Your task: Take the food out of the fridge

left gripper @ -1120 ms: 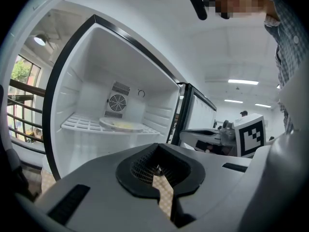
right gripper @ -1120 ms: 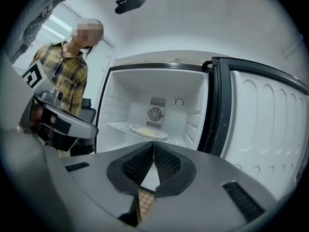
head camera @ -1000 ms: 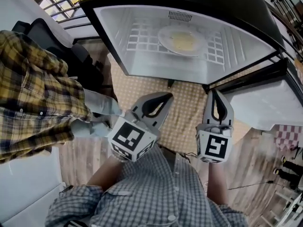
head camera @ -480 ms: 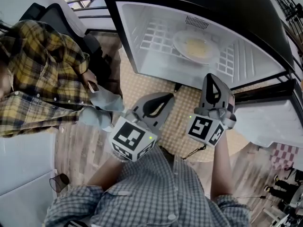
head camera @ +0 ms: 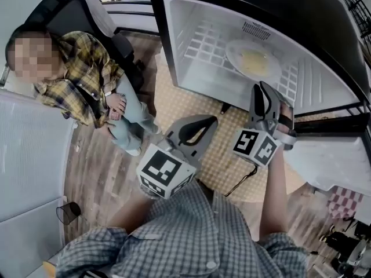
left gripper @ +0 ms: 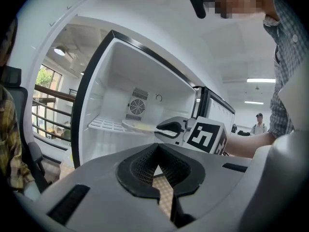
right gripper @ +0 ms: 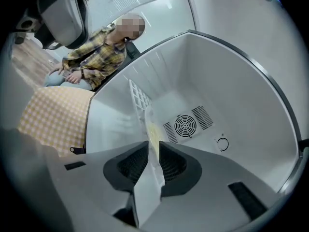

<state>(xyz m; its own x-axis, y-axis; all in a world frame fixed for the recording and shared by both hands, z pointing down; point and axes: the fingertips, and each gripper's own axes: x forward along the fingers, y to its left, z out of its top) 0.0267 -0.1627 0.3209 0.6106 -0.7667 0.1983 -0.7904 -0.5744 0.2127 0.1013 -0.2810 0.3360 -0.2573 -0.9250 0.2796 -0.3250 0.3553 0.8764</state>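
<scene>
A small black fridge (head camera: 174, 51) stands open. On its white wire shelf (head camera: 200, 45) lies a white plate (head camera: 253, 59) with pale yellow food. My right gripper (head camera: 259, 86), rolled on its side, is at the fridge's front edge and points at the plate. Its jaws stand slightly apart. In the right gripper view the plate (right gripper: 153, 129) shows edge-on in line with the gap of that gripper (right gripper: 153, 142); whether they touch is unclear. My left gripper (head camera: 213, 119) hangs lower over the mat, shut and empty, as the left gripper view (left gripper: 157, 147) confirms.
A person in a yellow plaid shirt (head camera: 75, 80) sits on a dark chair at the left, close to the fridge. A checkered mat (head camera: 191, 106) lies before the fridge, with a black cable (head camera: 237, 181) on it. The open fridge door (head camera: 330, 155) juts out at the right.
My right gripper has rolled onto its side and moved up to the fridge opening, nearer the plate. The left gripper has stayed in place. The head view has swung, showing more of the seated person.
</scene>
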